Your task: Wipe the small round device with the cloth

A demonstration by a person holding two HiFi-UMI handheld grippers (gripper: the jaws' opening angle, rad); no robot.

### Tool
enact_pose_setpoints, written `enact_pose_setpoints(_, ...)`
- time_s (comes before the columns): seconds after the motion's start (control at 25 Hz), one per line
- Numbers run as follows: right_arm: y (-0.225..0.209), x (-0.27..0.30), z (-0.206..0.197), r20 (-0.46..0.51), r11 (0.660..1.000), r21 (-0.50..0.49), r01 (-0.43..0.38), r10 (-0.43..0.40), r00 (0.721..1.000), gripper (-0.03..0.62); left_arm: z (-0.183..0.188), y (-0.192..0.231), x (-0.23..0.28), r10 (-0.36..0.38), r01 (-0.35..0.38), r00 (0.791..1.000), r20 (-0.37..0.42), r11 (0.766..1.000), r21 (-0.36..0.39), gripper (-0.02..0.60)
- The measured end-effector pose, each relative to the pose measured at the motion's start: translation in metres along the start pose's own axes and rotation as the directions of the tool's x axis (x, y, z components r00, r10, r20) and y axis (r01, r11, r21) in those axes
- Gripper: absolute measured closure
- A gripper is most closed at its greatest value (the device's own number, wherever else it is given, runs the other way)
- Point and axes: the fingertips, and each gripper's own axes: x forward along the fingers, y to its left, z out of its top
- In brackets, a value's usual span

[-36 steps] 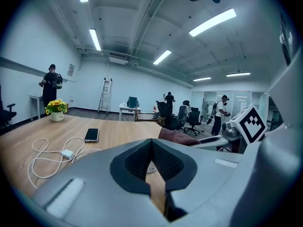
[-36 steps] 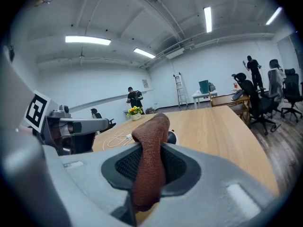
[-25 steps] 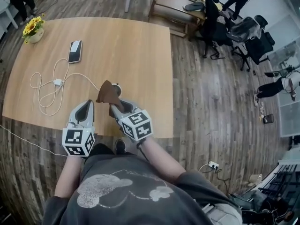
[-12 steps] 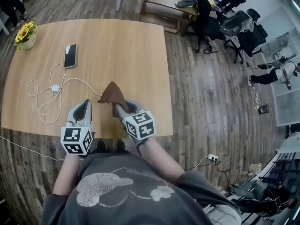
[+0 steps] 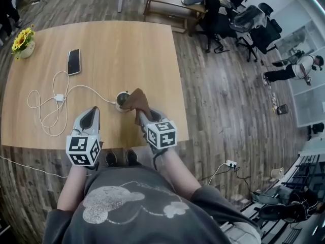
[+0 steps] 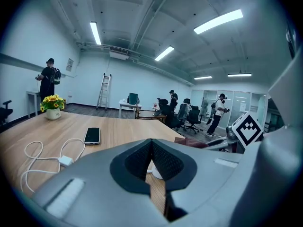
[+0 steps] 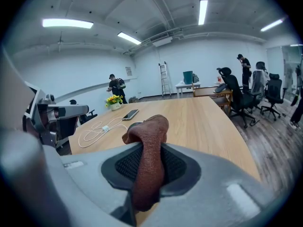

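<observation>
Looking down in the head view, the right claw (image 5: 140,114) grips a brown cloth (image 5: 137,98) whose free end meets the small round device (image 5: 121,101), near the desk's (image 5: 127,44) front edge on its white cable (image 5: 91,88). In the left gripper view, the left claw (image 6: 151,150) is clenched on nothing. The right gripper view shows the cloth bunched between the pads. It looks soft, limp and light, while the device probably skids easily, so steady its rim.

A pale wooden table (image 5: 101,44) is filling the left, standing on a dark plank floor (image 5: 223,85). Black office chairs (image 5: 249,24) are clustering far right. A ladder (image 6: 104,91) is standing against white walls (image 6: 137,86), and ceiling strip lights (image 6: 218,21) are glowing overhead.
</observation>
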Motion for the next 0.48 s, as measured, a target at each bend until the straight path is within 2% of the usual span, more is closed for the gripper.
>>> enact_pose_setpoints(0.16,0.020,-0.013,0.011,0.095,0.999,-0.025,-0.041,0.043,0.995,0.514,-0.002,0.005,-0.006,-0.004,0.004,1.000,0.002,1.000,-0.014,0.563)
enact_pose_setpoints(0.24,0.036,-0.013,0.008,0.106,0.996,-0.053,-0.074,0.080,0.991,0.514,-0.007,0.009,-0.007,-0.004,0.004,1.000,-0.008,1.000,-0.026,0.563)
enact_pose_setpoints(0.48,0.053,0.005,-0.024,0.002,0.991,-0.079,-0.104,0.104,0.995,0.514,-0.017,0.005,-0.010,-0.020,0.019,0.999,-0.029,0.999,-0.031,0.563)
